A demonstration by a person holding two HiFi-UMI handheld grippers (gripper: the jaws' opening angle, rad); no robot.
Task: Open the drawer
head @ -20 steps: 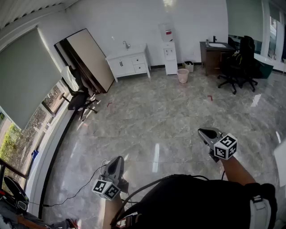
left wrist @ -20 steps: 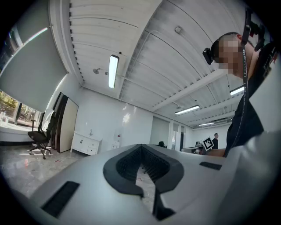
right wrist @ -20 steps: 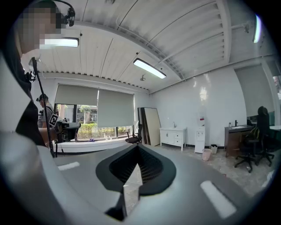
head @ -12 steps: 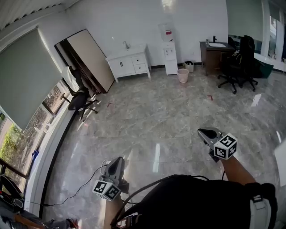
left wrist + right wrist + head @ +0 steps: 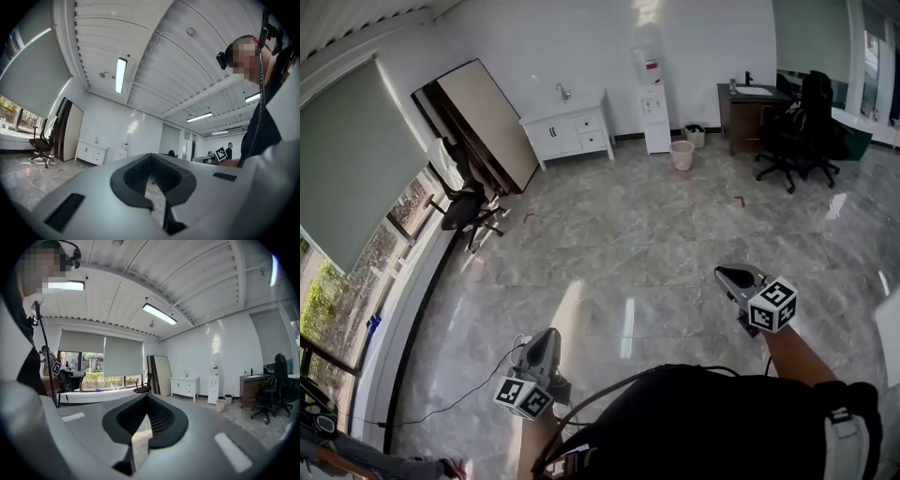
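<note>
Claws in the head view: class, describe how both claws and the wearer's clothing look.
The left claw and right claw are grey tapering shells with black ribbed pads. Each carries a white cube with black square markers. A black cable runs by the left one; the person wears a black top.

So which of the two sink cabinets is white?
The white cabinet left of the water dispenser; the other cabinet, further right, is dark brown.

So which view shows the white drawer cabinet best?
The head view: the white cabinet stands whole against the far wall, with its tap, top and drawers visible. The right gripper view shows the cabinet smaller, from the front; the left gripper view shows the cabinet smallest, at an angle.
</note>
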